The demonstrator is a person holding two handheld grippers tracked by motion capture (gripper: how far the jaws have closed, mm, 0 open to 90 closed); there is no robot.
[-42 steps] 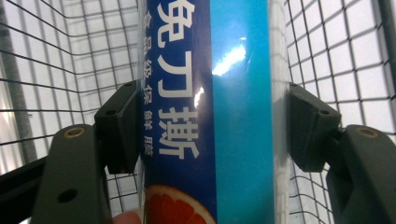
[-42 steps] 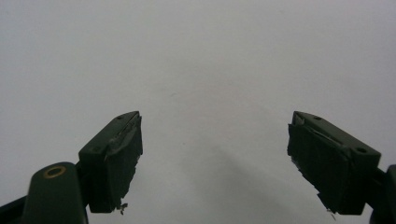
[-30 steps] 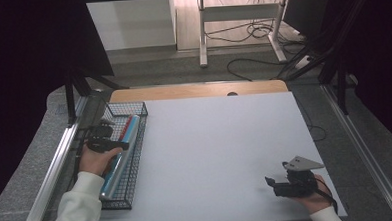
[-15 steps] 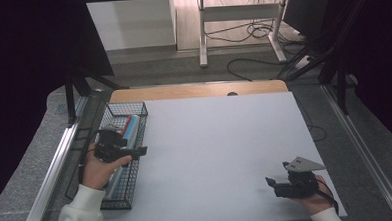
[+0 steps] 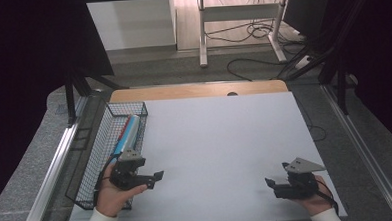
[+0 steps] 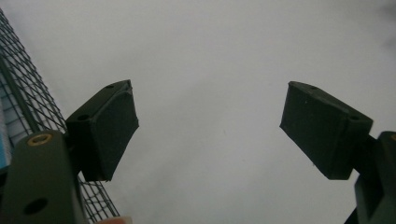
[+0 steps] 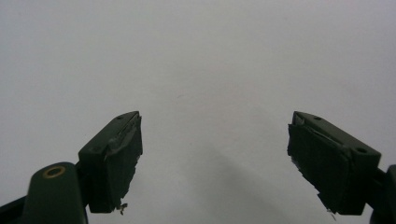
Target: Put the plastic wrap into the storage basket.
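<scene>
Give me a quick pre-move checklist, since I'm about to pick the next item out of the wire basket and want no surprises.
1. Left gripper open: ok, jaws wide apart in the left gripper view.
2. Left gripper empty: ok, nothing between its pads.
3. Left gripper over the wire basket: not ok, it points out over the white table beside the basket's near end.
4. Items left in the basket: ok, a blue and a red tube lie in its far half.
5. Right gripper out of the way: ok, open, empty, at the near right corner.
</scene>
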